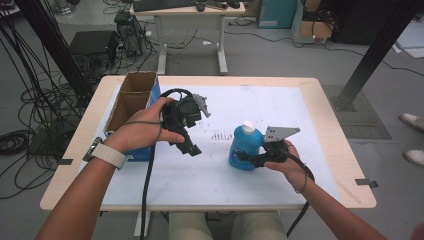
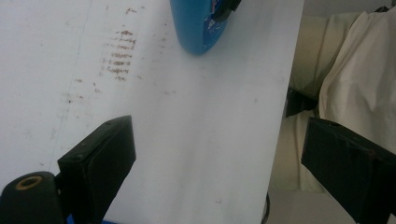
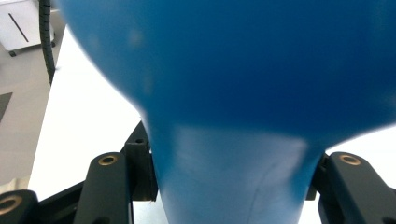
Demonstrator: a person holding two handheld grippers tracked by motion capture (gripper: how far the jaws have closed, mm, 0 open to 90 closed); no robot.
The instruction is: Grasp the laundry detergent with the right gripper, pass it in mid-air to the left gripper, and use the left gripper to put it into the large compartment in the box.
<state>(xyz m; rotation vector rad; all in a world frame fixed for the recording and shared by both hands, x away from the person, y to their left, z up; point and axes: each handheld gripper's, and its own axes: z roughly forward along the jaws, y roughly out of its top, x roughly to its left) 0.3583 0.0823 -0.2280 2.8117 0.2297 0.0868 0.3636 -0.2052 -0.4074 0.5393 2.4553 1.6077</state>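
**Bottle gripped low, free jaws waiting nearby**

Nearest the person, the right hand-held gripper (image 1: pixel 250 159) is clamping the blue bottle (image 1: pixel 244 148) around its narrow waist, with the jaws pressing in from both sides in the right gripper view (image 3: pixel 229 186). The bottle is standing upright on the white tabletop (image 1: pixel 300 125), right of centre, its white cap (image 1: pixel 248 127) on top.

Farther in, the left hand-held gripper (image 1: pixel 189 146) is hanging released above the tabletop, jaws spread wide with nothing between them, well apart from the bottle. Beyond the left hand, a cardboard box (image 1: pixel 131 97) is sitting open at the table's left edge.

The risk lies in the grip: the plastic looks smooth and curved, so the bottle may be slipping or swinging if lifted quickly. It could also be tipping if the left hand-held gripper closes in carelessly and is knocking its top.
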